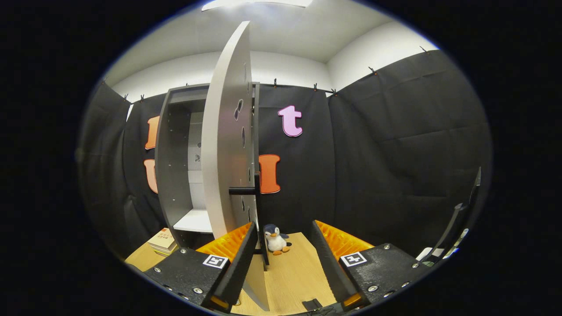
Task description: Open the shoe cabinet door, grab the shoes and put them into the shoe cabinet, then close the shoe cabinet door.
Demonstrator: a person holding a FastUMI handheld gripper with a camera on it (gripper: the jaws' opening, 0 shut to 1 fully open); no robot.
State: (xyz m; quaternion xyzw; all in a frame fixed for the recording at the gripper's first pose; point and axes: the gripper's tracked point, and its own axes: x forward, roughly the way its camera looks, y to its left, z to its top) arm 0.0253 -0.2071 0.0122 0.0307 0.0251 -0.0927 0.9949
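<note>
Gripper fingers were spread apart, nothing pinched. Shoe cabinet stood on the wooden table, ahead and to the left. Its door was swung open, edge-on toward the camera, lower edge just beside the left finger; contact could not be told. Dark handle stuck out from door. Toy penguin sat beyond the fingers. Books lay left of cabinet base

Grey shoe cabinet upright; door swung open edge-on, black handle protruding.
</note>
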